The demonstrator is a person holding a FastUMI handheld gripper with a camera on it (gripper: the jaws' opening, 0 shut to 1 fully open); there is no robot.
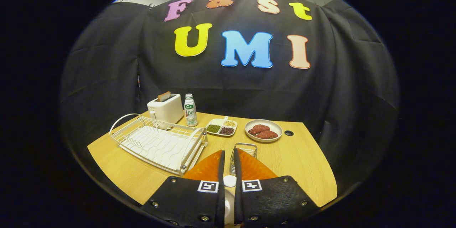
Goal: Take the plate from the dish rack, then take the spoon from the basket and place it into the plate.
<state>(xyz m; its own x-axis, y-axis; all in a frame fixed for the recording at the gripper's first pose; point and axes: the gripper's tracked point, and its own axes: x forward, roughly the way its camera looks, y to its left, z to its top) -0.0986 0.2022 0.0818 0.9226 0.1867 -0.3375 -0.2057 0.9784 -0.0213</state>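
Note:
An orange plate (206, 169) lies flat on the wooden table (302, 164), right under my fingers, beside the near right corner of the white wire dish rack (160, 142). The rack holds nothing. My gripper (228, 153) hovers over the plate with its fingers almost together, pressing on a white spoon (229, 181). Only a short piece of the spoon shows in the narrow gap. The small wire basket (245, 146) stands just ahead of the fingertips, at the plate's far edge.
Behind the rack stand a white toaster (165, 108) with a slice of toast and a small bottle (190, 110). Further right sit a divided dish of beans (221, 127) and a bowl of reddish patties (263, 130). A cable hole (289, 133) lies beside the bowl.

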